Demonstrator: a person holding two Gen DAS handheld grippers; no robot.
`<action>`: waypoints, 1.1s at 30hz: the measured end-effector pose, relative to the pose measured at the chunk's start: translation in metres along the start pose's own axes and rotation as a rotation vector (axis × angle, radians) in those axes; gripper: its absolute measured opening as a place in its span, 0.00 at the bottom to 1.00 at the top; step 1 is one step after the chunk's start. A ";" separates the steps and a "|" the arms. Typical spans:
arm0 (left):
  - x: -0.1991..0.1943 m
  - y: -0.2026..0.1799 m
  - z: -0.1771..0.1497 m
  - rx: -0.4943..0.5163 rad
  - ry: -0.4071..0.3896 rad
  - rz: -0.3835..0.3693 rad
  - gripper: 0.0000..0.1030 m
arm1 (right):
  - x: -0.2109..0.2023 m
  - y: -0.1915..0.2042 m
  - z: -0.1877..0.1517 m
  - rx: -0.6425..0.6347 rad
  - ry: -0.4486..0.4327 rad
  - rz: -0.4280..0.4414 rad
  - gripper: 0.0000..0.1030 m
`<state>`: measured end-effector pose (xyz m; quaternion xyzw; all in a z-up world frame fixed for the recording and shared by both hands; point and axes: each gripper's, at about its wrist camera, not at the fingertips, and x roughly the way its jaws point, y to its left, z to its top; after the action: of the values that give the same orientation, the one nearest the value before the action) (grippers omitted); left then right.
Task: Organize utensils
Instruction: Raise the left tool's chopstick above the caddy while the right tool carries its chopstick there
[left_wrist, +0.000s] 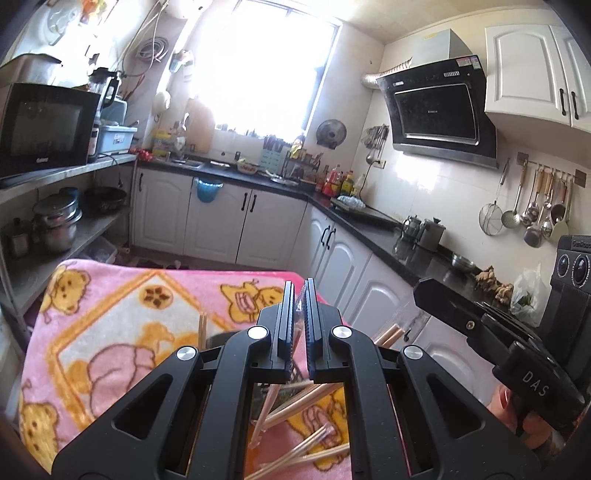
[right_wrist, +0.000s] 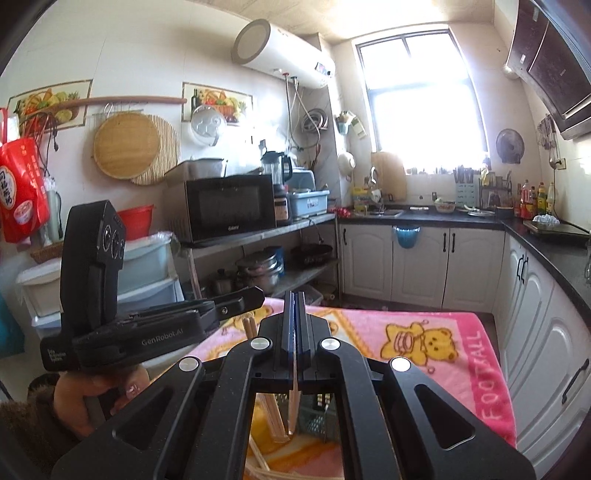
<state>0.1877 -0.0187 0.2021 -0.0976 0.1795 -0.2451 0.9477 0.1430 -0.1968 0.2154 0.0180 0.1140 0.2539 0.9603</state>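
My left gripper (left_wrist: 299, 286) is shut on a thin clear plastic wrapper (left_wrist: 301, 314) that stands up between its pads. My right gripper (right_wrist: 294, 295) is shut on a single wooden chopstick (right_wrist: 294, 402), which hangs down below the jaws. Under it sits a dark slotted basket (right_wrist: 319, 417) with several chopsticks (right_wrist: 273, 417) standing in it. More loose chopsticks (left_wrist: 306, 402) lie on the pink cartoon blanket (left_wrist: 110, 314). Both grippers are held side by side above the blanket: the right gripper (left_wrist: 421, 286) shows at the right of the left wrist view, the left gripper (right_wrist: 258, 293) at the left of the right wrist view.
The pink blanket (right_wrist: 424, 325) covers a table in a kitchen. A black counter (left_wrist: 369, 218) with white cabinets runs along the back and right. Open shelves with a microwave (right_wrist: 229, 206) and pots (left_wrist: 55, 221) stand on the left. A person's hand (right_wrist: 74, 398) holds the left gripper.
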 end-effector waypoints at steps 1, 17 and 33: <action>0.001 -0.001 0.003 0.002 -0.005 -0.001 0.03 | 0.000 -0.001 0.004 -0.001 -0.006 -0.004 0.01; 0.032 -0.005 0.046 0.006 -0.071 0.031 0.03 | 0.015 -0.044 0.054 0.054 -0.088 -0.093 0.01; 0.079 0.030 0.031 -0.038 -0.020 0.100 0.03 | 0.063 -0.057 0.033 0.090 0.017 -0.057 0.01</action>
<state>0.2770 -0.0299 0.1990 -0.1088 0.1792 -0.1928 0.9586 0.2315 -0.2150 0.2294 0.0556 0.1339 0.2214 0.9644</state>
